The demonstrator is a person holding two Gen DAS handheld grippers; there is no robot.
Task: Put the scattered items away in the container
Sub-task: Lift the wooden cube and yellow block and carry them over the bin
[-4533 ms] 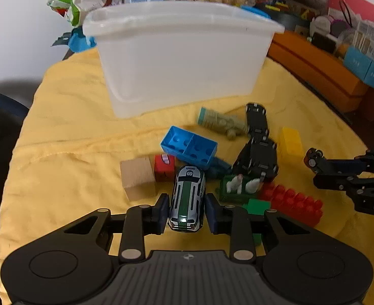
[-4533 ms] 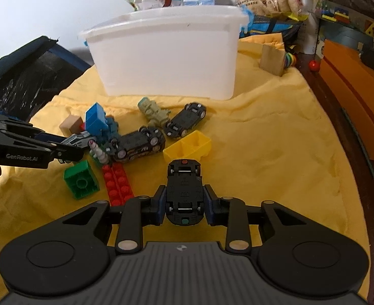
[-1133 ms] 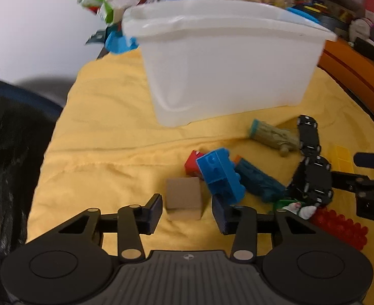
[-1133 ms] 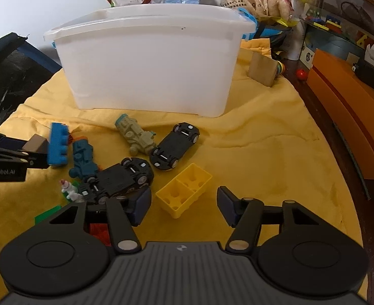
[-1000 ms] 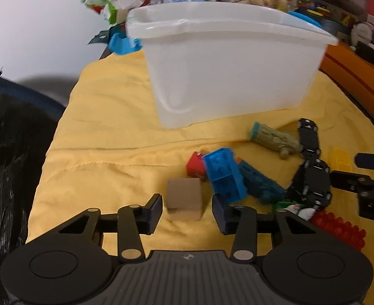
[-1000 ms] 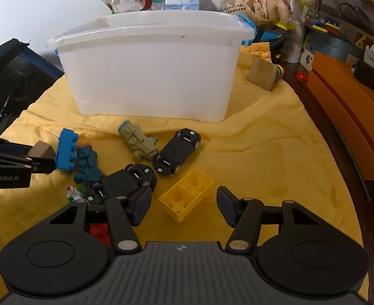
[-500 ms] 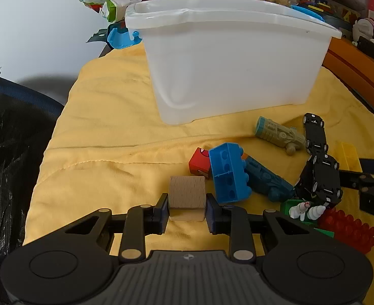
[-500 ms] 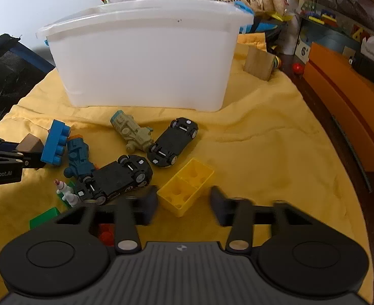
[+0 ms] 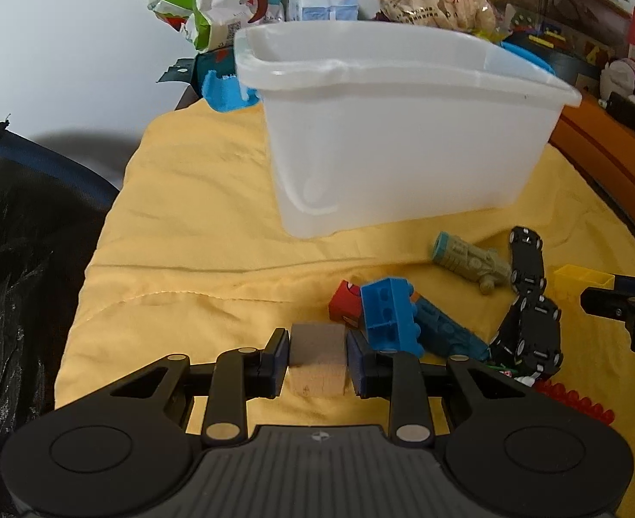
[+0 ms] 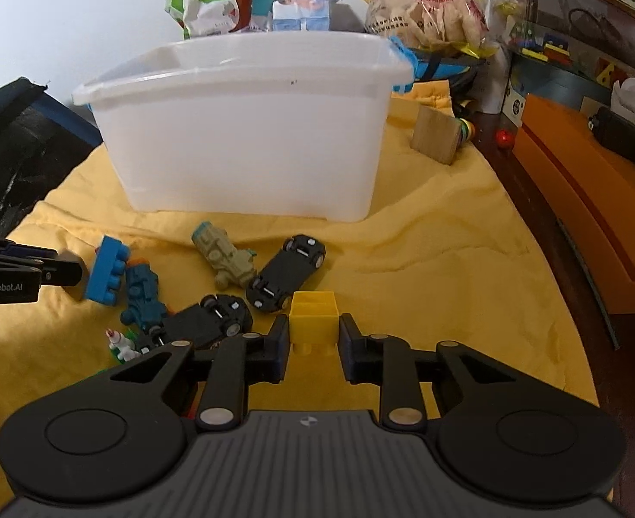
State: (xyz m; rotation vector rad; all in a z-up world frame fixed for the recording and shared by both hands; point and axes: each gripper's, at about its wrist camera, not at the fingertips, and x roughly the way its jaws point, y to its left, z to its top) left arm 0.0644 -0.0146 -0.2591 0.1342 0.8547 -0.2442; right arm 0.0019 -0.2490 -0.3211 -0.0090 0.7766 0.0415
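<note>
1. The white plastic container point(image 9: 403, 138) stands on the yellow cloth point(image 9: 196, 224), beyond the scattered toys.
2. The left gripper point(image 9: 317, 356) has just clamped onto a wooden cube point(image 9: 317, 358), its pads pressing both sides.
3. The right gripper point(image 10: 314, 342) has just been closing and now pinches a yellow hollow brick point(image 10: 314, 323) between its pads.
4. Just right of the cube lie a blue brick point(image 9: 388, 313), a red block point(image 9: 345, 308) and a teal toy vehicle point(image 9: 447, 332).
5. Two black toy cars point(image 10: 287, 274) lie upside down near the yellow brick, beside an olive toy vehicle point(image 10: 222, 259).
6. A second wooden block point(image 10: 436, 138) sits beside the container's far corner.
7. The container's inside is hidden by its walls.
8. A red studded brick point(image 9: 576, 401) and a small white figure point(image 10: 118, 341) are partly cut off behind the gripper bodies.
9. Snack bags point(image 10: 425, 13) stand behind the container.
</note>
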